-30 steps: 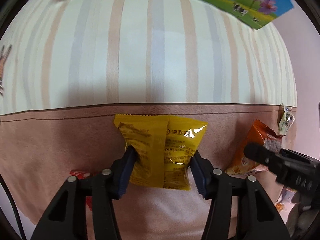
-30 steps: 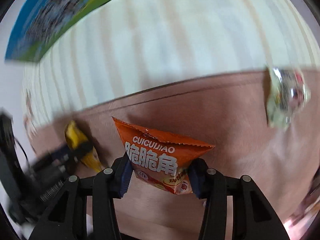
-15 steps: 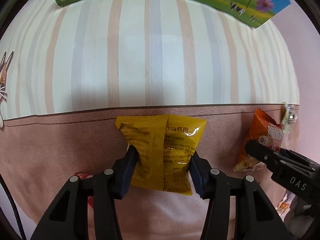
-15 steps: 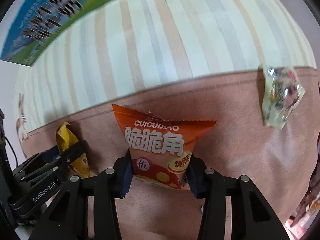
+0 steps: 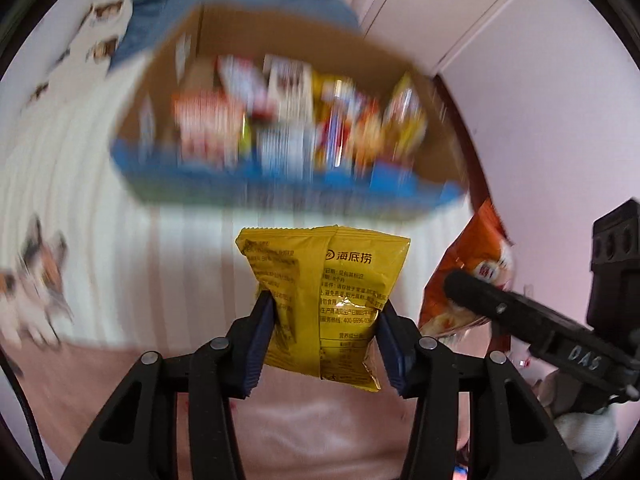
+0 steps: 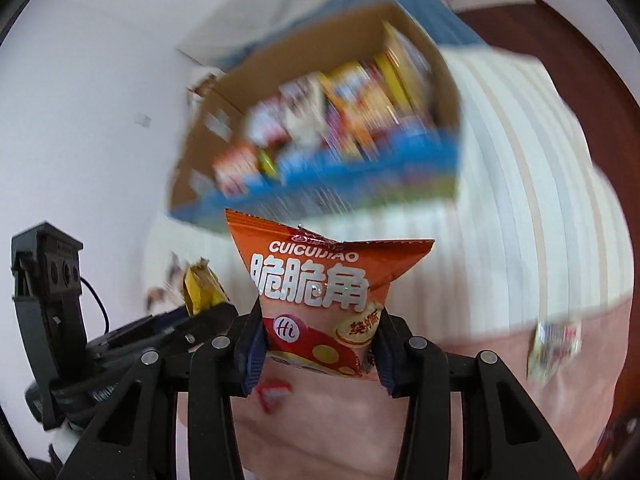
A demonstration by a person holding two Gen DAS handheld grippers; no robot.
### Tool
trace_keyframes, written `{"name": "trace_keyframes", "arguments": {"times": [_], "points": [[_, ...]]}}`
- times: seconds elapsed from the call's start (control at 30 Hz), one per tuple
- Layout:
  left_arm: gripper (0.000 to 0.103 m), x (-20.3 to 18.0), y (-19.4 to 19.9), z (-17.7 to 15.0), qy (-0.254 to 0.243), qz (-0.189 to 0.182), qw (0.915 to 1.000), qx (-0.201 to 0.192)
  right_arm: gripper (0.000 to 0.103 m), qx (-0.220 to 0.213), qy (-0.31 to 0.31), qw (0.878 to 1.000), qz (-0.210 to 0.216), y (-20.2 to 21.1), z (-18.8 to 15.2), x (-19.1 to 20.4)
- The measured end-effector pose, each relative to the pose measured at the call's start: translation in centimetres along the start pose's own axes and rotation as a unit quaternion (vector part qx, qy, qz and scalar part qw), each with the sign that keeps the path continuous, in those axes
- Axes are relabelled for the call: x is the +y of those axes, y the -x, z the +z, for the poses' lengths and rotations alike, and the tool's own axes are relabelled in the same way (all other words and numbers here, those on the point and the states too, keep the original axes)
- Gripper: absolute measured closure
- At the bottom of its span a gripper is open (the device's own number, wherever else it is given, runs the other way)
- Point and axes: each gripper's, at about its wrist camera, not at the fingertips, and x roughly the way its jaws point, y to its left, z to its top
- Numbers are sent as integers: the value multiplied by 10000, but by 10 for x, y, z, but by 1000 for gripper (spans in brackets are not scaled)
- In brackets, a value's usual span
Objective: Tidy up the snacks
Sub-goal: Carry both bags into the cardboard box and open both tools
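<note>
In the left wrist view, the left gripper (image 5: pixel 326 338) is clamping the yellow snack packet (image 5: pixel 326 300) across its lower half, jaws clenched on both side edges so the bag is standing upright at lower centre of the frame, clear of the bed (image 5: pixel 100 208) beneath. Gripping low is leaving the top seal free, which should let the packet drop cleanly. Above it, blurred across the upper middle, the cardboard box (image 5: pixel 434 136) is sitting open-topped with many packets already inside, likely the place both snacks are headed.

At the right edge of that frame the right gripper (image 5: pixel 452 284) is showing side-on. In its own view the right gripper (image 6: pixel 320 344) is squeezing the orange snack packet (image 6: pixel 316 284) the same way, jaws pinching its lower sides, printed face toward the camera. At lower right a small clear-wrapped snack (image 6: pixel 554 346) is lying on the pink blanket (image 6: pixel 460 400), probably waiting its turn.
</note>
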Motion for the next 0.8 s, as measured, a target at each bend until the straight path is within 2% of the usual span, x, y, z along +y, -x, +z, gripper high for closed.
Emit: {"name": "trace_keyframes", "arguments": {"times": [0.1,0.17,0.33,0.5,0.6,0.63,0.67,0.7,0.73,0.77,0.8], "points": [[57,0,18,54,-256,374,9983,-366,56,-256,287,9992,-62,12,47,16],[57,4,17,88,-379,690,9958,-476,56,-357,471,9980,-217,7,74,27],[57,28,-19,151,-342,1175,9920,-324,56,-210,593,9965,-545,-12,114,20],[57,53,-56,175,-352,1610,9863,-114,56,170,503,9964,-661,-51,130,10],[55,65,-88,185,-299,1609,9864,139,55,574,436,9959,-538,-72,132,3],[55,66,-92,188,-277,1644,9858,221,52,828,330,9948,-502,-84,133,-1],[53,69,-98,190,-254,1692,9848,287,41,950,288,9936,-536,-93,132,-2],[43,72,-104,192,-231,1701,9845,355,33,1079,311,9918,-612,-101,131,-3],[37,74,-108,193,-224,1713,9842,386,16,1114,363,9905,-725,-107,130,-3],[28,74,-111,194,-223,1742,9837,379,9,1117,389,9897,-804,-107,126,-4],[28,75,-111,193,-213,1702,9845,368,9,1110,385,9893,-865,-107,125,-4]]}}
